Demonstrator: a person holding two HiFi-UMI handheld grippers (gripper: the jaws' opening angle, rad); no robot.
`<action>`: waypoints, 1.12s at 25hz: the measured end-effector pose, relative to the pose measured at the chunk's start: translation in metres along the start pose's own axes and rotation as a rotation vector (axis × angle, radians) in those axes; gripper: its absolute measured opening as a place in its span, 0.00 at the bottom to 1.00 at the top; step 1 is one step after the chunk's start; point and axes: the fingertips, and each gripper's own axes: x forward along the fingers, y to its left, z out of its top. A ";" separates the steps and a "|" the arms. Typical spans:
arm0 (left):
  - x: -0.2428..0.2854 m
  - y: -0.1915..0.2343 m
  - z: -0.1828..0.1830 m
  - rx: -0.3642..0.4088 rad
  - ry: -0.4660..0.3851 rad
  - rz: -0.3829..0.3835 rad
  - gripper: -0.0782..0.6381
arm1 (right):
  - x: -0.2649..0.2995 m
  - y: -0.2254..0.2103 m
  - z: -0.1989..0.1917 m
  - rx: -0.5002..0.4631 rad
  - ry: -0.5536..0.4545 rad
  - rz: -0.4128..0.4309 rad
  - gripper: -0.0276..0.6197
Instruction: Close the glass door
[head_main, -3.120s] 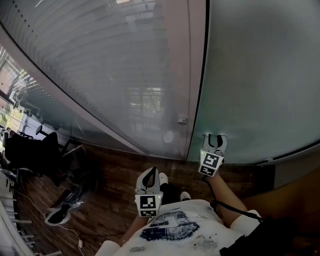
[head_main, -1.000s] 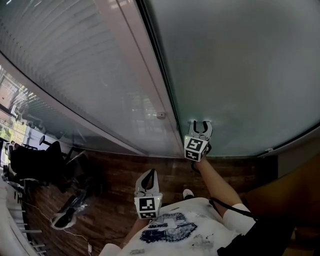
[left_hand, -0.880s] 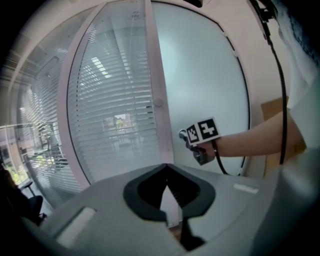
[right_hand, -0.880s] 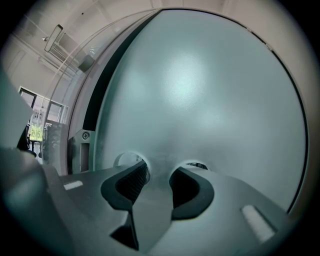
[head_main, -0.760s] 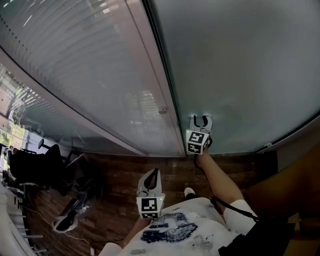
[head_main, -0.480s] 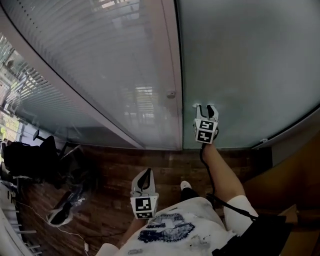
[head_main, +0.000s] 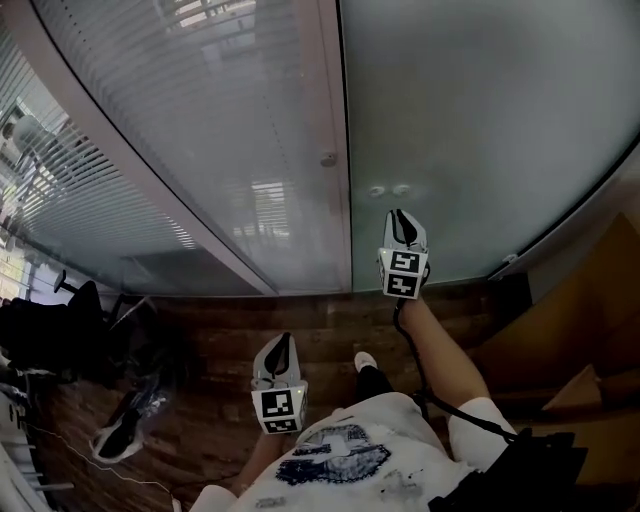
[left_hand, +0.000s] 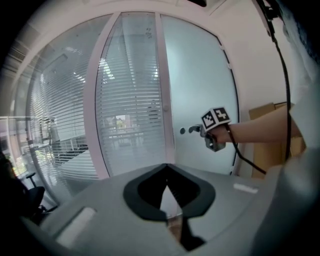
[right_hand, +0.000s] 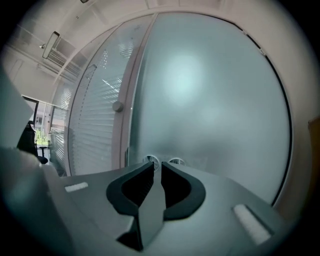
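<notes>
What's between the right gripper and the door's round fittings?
Nothing, per head view: bare gap from right gripper to round fittings. Its jaws just closed further, empty.

I record the glass door (head_main: 480, 130) as frosted pale blue-grey, unpatterned. Its frame (head_main: 333, 120) reads pinkish white. The neighbouring glass panel (head_main: 220, 110) carries fine white horizontal slat lines. The floor (head_main: 220, 330) is dark brown, in a plank pattern. My right gripper (head_main: 399, 216) and left gripper (head_main: 283, 341) are light grey with black jaw linings. The marker cube (head_main: 403, 273) on each bears black squares on white. My shirt (head_main: 350, 455) is white with a blue-grey print. The chair (head_main: 50, 325) is black and the cardboard (head_main: 590, 330) tan.
</notes>
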 end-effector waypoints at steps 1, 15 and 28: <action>-0.003 -0.001 -0.001 0.002 -0.003 -0.010 0.11 | -0.011 0.001 0.002 0.003 -0.002 0.001 0.12; -0.063 -0.028 -0.004 0.047 -0.059 -0.134 0.11 | -0.167 0.010 0.023 0.005 -0.049 -0.018 0.05; -0.101 -0.033 -0.025 -0.020 -0.042 -0.146 0.11 | -0.264 0.047 0.047 -0.022 -0.105 0.024 0.05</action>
